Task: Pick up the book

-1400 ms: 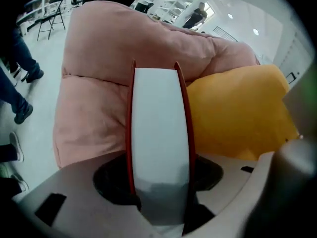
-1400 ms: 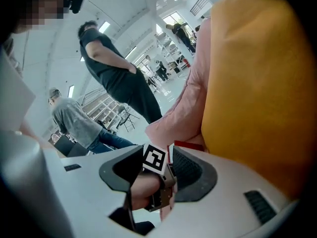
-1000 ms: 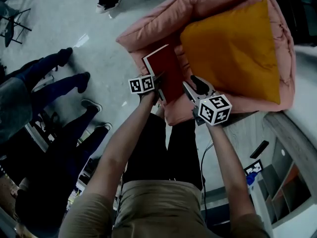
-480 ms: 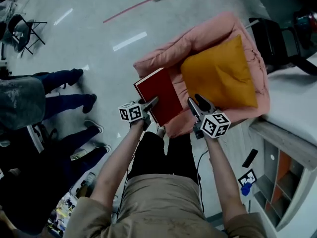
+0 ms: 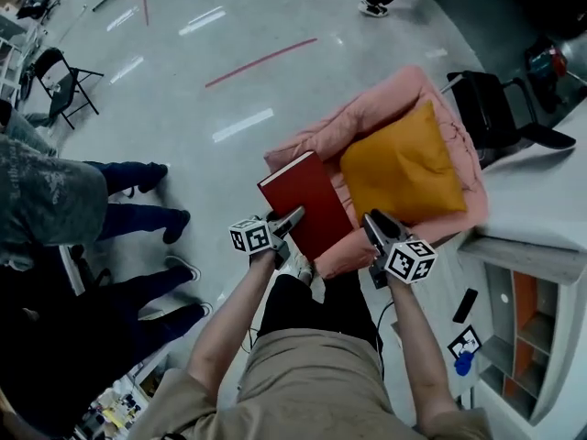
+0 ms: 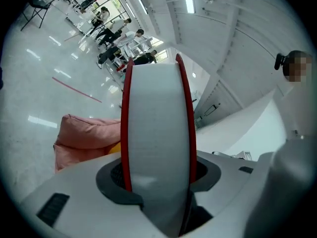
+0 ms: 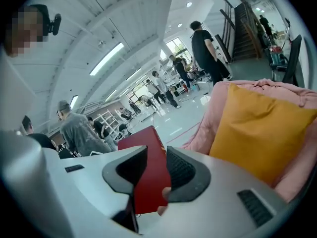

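The red book point(image 5: 307, 204) hangs in the air over the front left edge of the pink beanbag point(image 5: 341, 125). My left gripper point(image 5: 292, 220) is shut on its near end. In the left gripper view the white page edge point(image 6: 156, 133) fills the gap, with a jaw pressed on each red cover. My right gripper point(image 5: 374, 225) hovers just right of the book's near corner, apart from it. Its jaws have just been closing, and a gap remains. In the right gripper view the book point(image 7: 148, 148) shows through that gap point(image 7: 154, 166), with neither pad pressing on it.
A yellow cushion point(image 5: 404, 168) lies on the beanbag. People stand at the left point(image 5: 55, 200). A folding chair point(image 5: 62, 79) stands at the far left and a dark chair point(image 5: 495, 108) behind the beanbag. A white counter with shelves point(image 5: 541, 236) runs along the right.
Both grippers have risen, and the book has come up off the beanbag with the left one. The beanbag and floor look smaller and farther below.
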### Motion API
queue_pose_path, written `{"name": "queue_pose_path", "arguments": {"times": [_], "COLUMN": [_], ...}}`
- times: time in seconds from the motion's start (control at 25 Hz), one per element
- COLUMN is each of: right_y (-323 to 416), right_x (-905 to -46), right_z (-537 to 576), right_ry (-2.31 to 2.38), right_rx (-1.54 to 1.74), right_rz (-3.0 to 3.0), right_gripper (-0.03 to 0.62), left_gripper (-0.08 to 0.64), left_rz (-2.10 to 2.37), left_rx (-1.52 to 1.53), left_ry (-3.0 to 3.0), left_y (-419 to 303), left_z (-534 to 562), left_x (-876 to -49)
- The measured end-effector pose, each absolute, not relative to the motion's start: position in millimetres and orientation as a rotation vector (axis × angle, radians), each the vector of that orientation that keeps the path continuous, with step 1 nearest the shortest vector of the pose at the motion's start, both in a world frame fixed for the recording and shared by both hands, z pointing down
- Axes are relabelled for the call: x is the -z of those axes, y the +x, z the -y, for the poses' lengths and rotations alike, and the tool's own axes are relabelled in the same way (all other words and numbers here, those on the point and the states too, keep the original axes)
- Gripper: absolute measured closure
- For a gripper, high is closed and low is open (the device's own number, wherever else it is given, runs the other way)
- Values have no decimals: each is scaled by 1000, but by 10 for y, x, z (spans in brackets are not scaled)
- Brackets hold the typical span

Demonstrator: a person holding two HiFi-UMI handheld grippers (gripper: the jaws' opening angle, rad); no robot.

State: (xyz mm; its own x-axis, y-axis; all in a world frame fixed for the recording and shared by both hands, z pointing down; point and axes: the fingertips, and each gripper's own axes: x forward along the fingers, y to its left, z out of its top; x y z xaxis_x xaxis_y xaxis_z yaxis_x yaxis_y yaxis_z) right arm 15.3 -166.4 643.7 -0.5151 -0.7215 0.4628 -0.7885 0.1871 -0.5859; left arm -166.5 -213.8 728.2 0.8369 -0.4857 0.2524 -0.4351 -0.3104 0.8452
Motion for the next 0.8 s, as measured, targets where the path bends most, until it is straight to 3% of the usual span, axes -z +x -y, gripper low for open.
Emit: {"name": "queue_pose_path", "arguments": {"times": [0.8], "right_y": [333], "right_x": [-5114], "right_z": [1443], "right_ry": [1336], "right_rx": [-984], "right_rz": [2617], "right_gripper": [465], "left_gripper": [319], "left_rz": [816], "left_rx": [227], "left_ry": [2117], "left_y": [-1824], "left_z": [1691], "left_x": [-5612]}}
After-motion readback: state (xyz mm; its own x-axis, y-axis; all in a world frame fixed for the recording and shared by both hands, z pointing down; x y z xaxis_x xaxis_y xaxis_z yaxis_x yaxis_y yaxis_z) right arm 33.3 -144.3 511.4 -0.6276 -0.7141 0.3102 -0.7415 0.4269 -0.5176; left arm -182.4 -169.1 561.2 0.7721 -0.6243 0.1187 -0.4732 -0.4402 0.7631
